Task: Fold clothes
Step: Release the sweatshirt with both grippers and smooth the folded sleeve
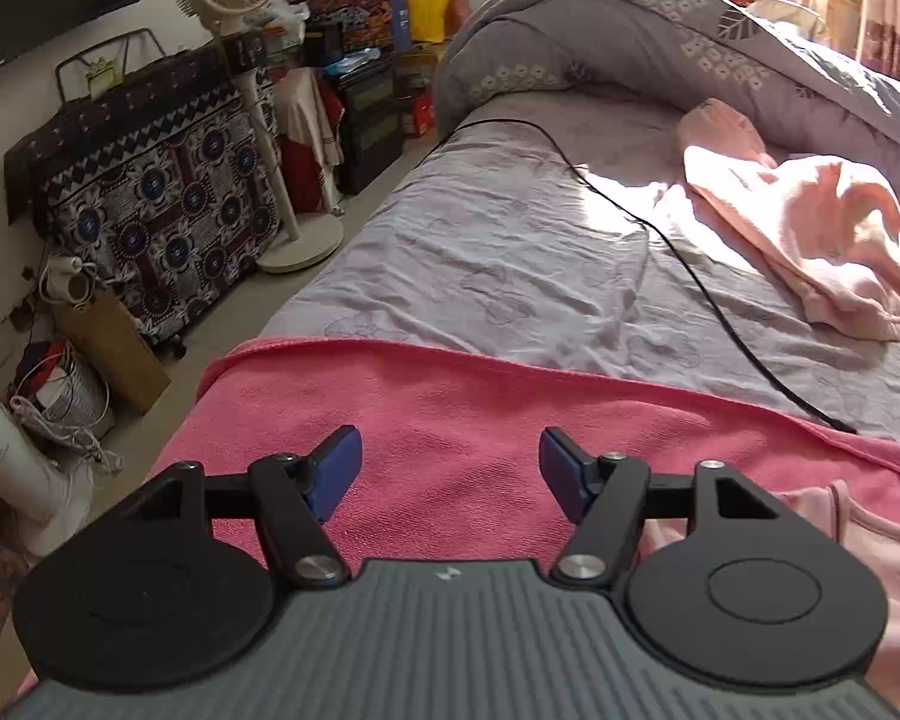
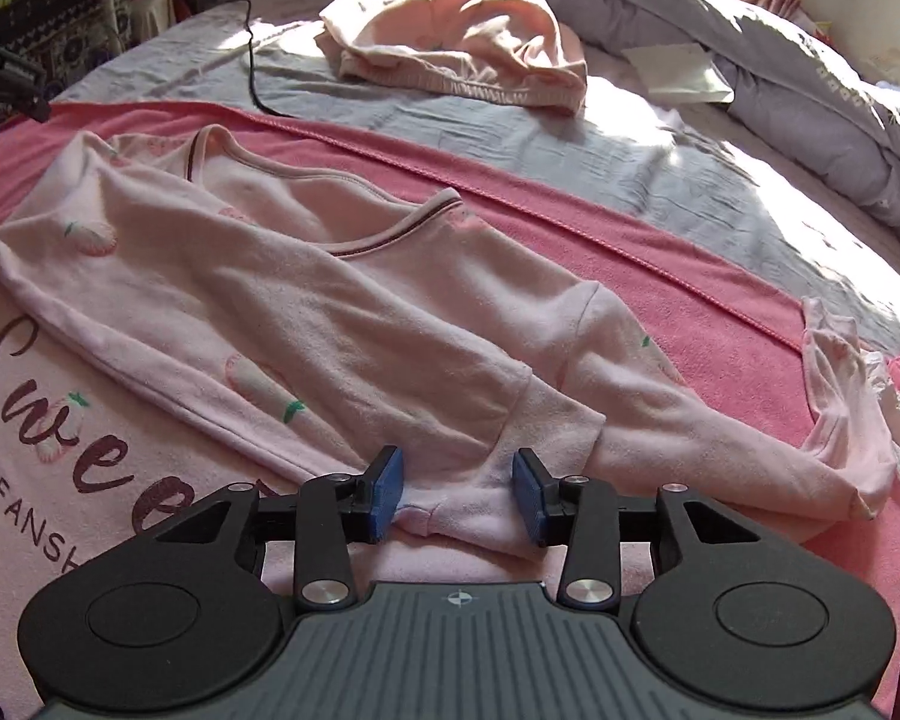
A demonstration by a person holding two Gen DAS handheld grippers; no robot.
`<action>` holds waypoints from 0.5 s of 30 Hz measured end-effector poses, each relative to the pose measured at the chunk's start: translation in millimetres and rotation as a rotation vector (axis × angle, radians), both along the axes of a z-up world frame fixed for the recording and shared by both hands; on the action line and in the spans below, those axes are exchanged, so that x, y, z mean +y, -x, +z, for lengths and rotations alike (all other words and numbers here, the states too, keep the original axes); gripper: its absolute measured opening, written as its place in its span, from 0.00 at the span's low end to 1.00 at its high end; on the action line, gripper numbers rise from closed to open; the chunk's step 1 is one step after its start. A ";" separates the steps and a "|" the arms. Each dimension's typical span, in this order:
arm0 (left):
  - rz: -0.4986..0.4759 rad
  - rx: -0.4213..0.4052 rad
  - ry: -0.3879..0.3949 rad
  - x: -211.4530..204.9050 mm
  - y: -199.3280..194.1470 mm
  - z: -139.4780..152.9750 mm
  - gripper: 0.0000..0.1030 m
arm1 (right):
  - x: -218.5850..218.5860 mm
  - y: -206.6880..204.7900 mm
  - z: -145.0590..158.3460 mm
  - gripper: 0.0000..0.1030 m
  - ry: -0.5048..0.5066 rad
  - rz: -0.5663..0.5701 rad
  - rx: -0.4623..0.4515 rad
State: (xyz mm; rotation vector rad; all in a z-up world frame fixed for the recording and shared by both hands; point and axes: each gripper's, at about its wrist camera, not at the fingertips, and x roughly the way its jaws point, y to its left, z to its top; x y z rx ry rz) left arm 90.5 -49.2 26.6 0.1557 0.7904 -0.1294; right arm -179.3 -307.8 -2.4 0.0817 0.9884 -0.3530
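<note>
A pale pink long-sleeved top [image 2: 306, 300] with strawberry prints lies face up on a pink towel [image 2: 660, 276] on the bed. One sleeve is folded across its chest, the other stretches to the right [image 2: 720, 450]. My right gripper [image 2: 457, 495] is open, its blue pads either side of the folded sleeve's cuff [image 2: 468, 510]. My left gripper [image 1: 450, 474] is open and empty above the pink towel [image 1: 450, 396]; a corner of the top [image 1: 870, 540] shows at its right.
A crumpled pink garment [image 2: 462, 54] lies further up the grey sheet [image 1: 480, 252], also in the left wrist view [image 1: 810, 228]. A black cable [image 1: 660, 228] crosses the sheet. A grey duvet [image 2: 810, 90] is bunched behind. Left of the bed stand a fan [image 1: 252, 60] and a covered cabinet [image 1: 162, 198].
</note>
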 end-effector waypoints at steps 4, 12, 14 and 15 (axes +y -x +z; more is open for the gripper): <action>-0.212 0.000 -0.030 -27.2 38.2 3.4 0.68 | -12.5 54.1 19.6 0.41 -0.146 -0.085 0.041; -0.527 0.085 -0.107 -79.3 96.5 -30.9 0.72 | -18.5 132.5 -7.1 0.42 -0.481 -0.073 0.292; -0.512 0.104 -0.128 -82.5 97.5 -40.8 0.73 | -16.2 132.6 -5.9 0.20 -0.453 -0.081 0.314; -0.501 0.106 -0.129 -82.3 97.5 -43.3 0.74 | -15.3 132.7 -3.7 0.10 -0.449 -0.096 0.323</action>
